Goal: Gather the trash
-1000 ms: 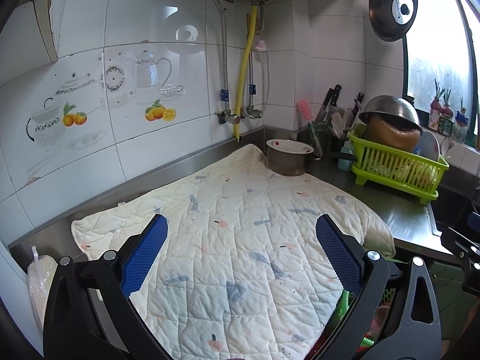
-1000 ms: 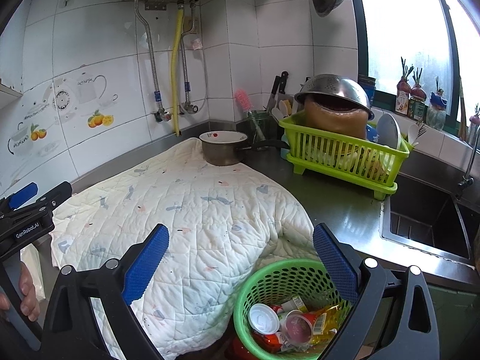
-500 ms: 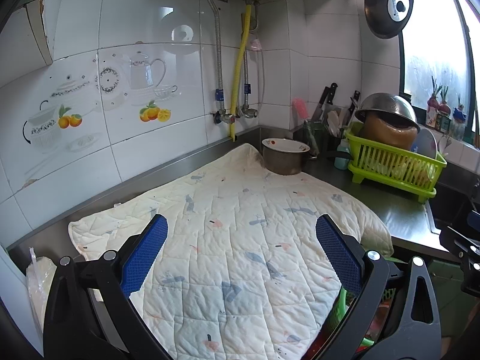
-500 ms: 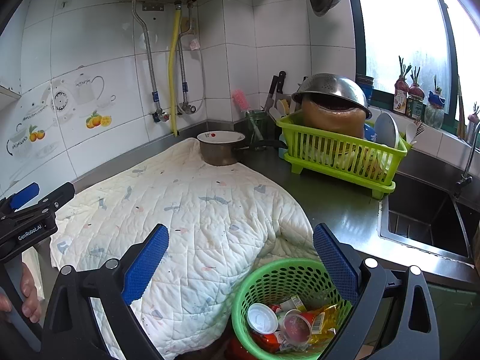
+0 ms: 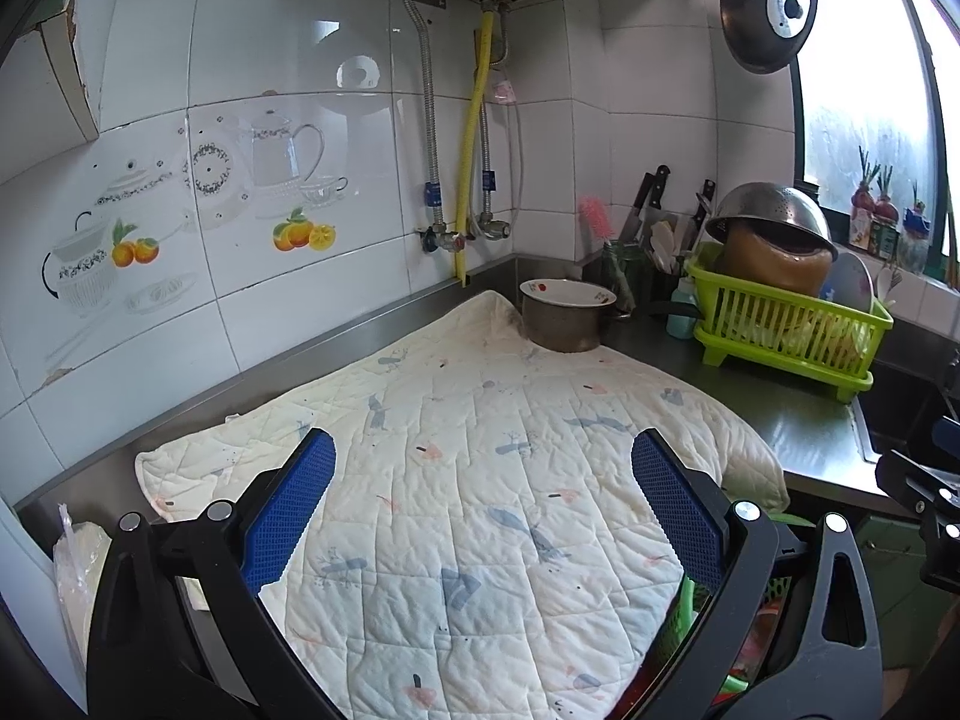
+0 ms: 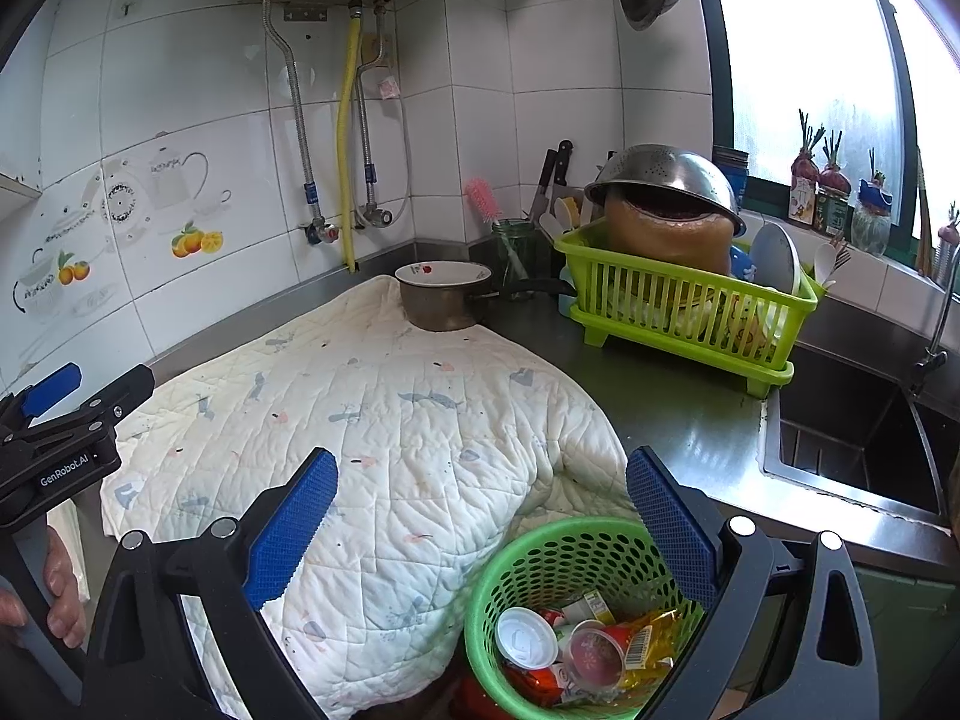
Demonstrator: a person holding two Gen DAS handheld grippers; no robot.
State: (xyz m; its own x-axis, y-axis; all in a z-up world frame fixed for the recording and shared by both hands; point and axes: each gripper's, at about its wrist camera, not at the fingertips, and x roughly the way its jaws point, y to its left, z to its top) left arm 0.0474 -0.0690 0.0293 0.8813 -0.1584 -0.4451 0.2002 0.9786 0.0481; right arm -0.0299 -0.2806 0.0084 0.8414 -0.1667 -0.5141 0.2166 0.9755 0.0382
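Right gripper [image 6: 477,531]: fingers spread wide, holding nothing; poised above the basket, presumably having no item left to carry
Left gripper [image 5: 483,513]: fingers equally wide apart, empty; hovers over the near edge of the quilted cloth [image 5: 480,480]
Trash basket [image 6: 540,546]: green, just off the counter's near edge, below the cloth's overhang; holds cups, lids and wrappers, placed low so items drop in
Quilted cloth: covers the counter's middle; no loose trash visible on it
Saucepan [image 6: 444,297]: pins the cloth's far corner
Dish rack [image 6: 684,312]: far right, beside the sink [image 6: 852,438]
Judgement: collection looks near complete
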